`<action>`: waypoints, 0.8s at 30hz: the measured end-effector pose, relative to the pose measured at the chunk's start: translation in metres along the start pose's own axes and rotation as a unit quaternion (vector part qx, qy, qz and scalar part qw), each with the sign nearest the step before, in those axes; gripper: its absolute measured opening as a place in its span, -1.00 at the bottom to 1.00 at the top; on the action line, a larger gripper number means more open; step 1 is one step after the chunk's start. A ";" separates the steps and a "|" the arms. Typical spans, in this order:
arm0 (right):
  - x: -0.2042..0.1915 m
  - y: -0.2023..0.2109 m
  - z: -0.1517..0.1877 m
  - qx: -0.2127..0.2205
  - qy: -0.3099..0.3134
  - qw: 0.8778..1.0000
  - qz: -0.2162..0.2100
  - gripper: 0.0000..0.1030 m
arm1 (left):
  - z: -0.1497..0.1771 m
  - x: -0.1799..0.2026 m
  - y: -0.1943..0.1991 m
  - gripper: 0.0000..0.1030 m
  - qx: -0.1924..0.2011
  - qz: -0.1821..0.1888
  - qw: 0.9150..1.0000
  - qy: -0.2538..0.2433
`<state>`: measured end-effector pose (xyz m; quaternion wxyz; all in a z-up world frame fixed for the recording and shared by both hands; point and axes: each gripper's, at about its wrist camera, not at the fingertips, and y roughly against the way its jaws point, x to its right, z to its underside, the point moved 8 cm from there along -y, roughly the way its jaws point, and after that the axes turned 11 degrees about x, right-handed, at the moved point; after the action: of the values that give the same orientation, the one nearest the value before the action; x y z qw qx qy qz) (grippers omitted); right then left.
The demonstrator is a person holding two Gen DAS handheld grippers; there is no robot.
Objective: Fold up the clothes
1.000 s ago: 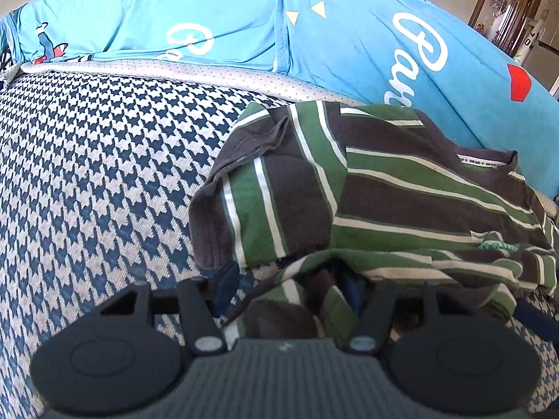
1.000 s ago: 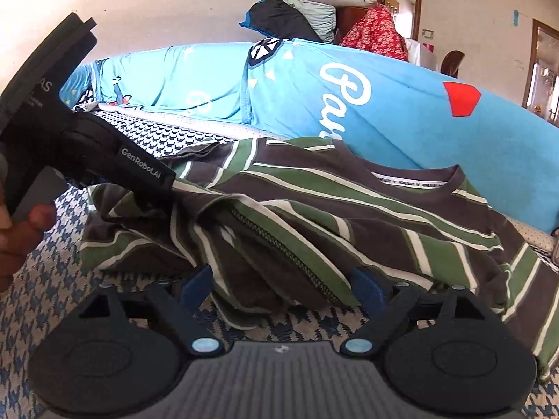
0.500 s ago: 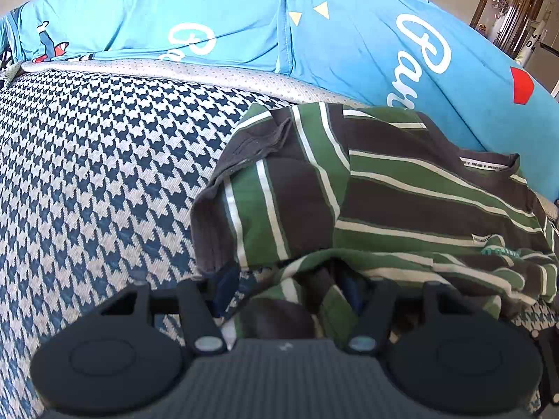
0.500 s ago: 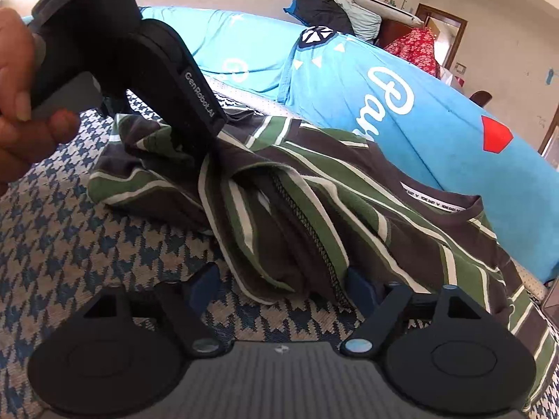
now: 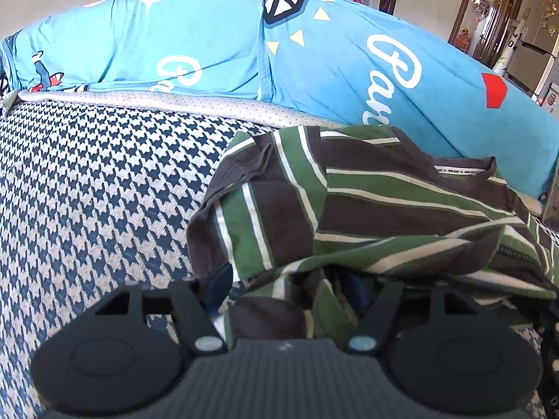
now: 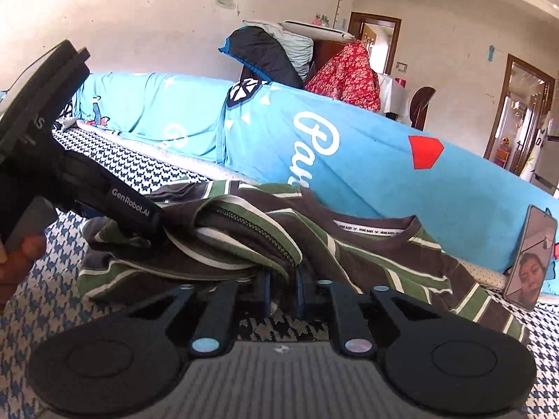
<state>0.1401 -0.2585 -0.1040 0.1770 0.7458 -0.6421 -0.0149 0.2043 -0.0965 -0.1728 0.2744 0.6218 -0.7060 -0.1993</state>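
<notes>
Your left gripper (image 5: 284,288) reaches into the near hem of the striped shirt (image 5: 384,209); its fingers stand apart with a bunch of green and brown cloth lying between them, and you cannot tell from this view whether the pads bear on it; the same gripper appears in the right wrist view (image 6: 153,225), its tip buried in the shirt's raised fold; your hand (image 6: 21,255) grips its handle at the left edge. Your right gripper (image 6: 282,289) has its blue-edged fingers (image 6: 264,291) drawn close together on the doubled lower hem, which hangs over them. The striped shirt lies crumpled on the houndstooth sofa seat (image 5: 97,192), collar toward the back; one sleeve is spread flat toward the left; the hem is lifted and folded over the body. Behind it runs the blue sofa cover (image 5: 349,59) with white lettering; a phone (image 6: 531,256) leans upright against it, just right of the shirt.
</notes>
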 end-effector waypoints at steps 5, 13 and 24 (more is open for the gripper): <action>0.003 0.036 -0.018 0.024 0.014 1.000 0.006 -0.78 | -0.005 0.014 0.037 0.27 0.031 0.020 0.999 -0.025; 0.000 0.101 -0.028 0.050 0.031 0.998 -0.017 -0.78 | 0.014 0.021 0.101 0.27 0.075 0.035 0.996 -0.045; -0.009 0.165 0.000 0.036 0.029 0.998 -0.049 -0.87 | 0.064 0.016 0.163 0.27 0.111 0.039 0.990 -0.073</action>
<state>-0.0182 -0.2685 -0.0592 0.1680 0.7824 -0.5994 0.0209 0.0372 -0.0922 -0.1178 0.1586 0.6044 -0.7654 -0.1540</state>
